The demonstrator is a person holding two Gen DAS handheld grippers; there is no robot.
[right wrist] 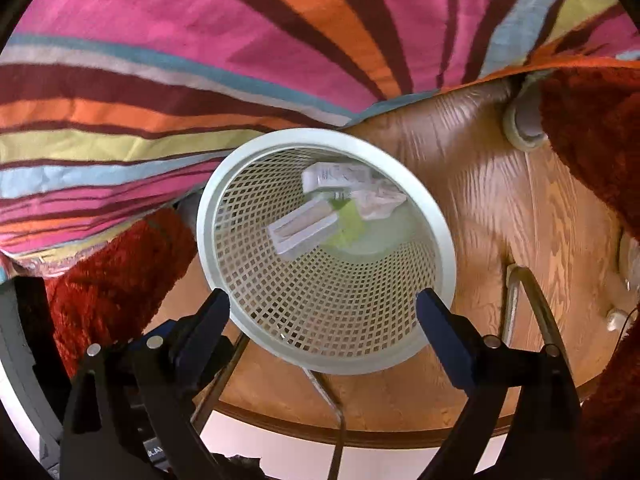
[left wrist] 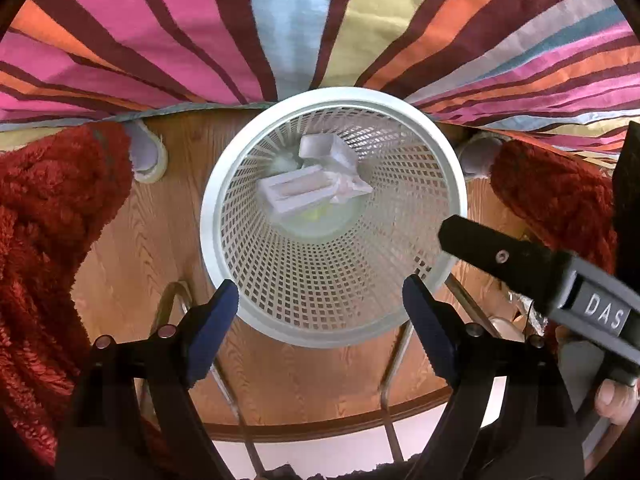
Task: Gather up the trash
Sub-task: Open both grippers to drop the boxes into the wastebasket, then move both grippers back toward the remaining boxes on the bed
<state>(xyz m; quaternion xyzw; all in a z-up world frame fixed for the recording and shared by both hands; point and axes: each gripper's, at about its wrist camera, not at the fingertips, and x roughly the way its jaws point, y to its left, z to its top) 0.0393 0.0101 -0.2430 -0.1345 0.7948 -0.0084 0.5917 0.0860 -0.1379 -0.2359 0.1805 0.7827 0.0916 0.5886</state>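
Observation:
A white mesh waste basket [left wrist: 208,216] [right wrist: 444,240] stands on the wooden floor, seen from above. At its bottom lie a white open box [left wrist: 296,194] [right wrist: 300,232], a second white box [left wrist: 316,146] [right wrist: 336,176], crumpled paper [left wrist: 348,160] [right wrist: 380,200] and a yellow-green scrap [right wrist: 348,228]. My left gripper [left wrist: 320,290] hangs open over the basket's near rim with nothing between its blue pads. My right gripper [right wrist: 324,300] is open too, empty, above the same near rim. In the left wrist view a black finger [left wrist: 480,244] of the right gripper reaches in from the right.
A striped bedspread [left wrist: 280,20] [right wrist: 200,60] hangs behind the basket. Red shaggy rug [left wrist: 48,220] [right wrist: 112,280] lies on both sides. Grey round bed feet [left wrist: 148,152] [right wrist: 524,124] rest on the floor [left wrist: 152,240]. Metal wire legs [left wrist: 396,360] run under the grippers. A hand [left wrist: 612,400] shows at right.

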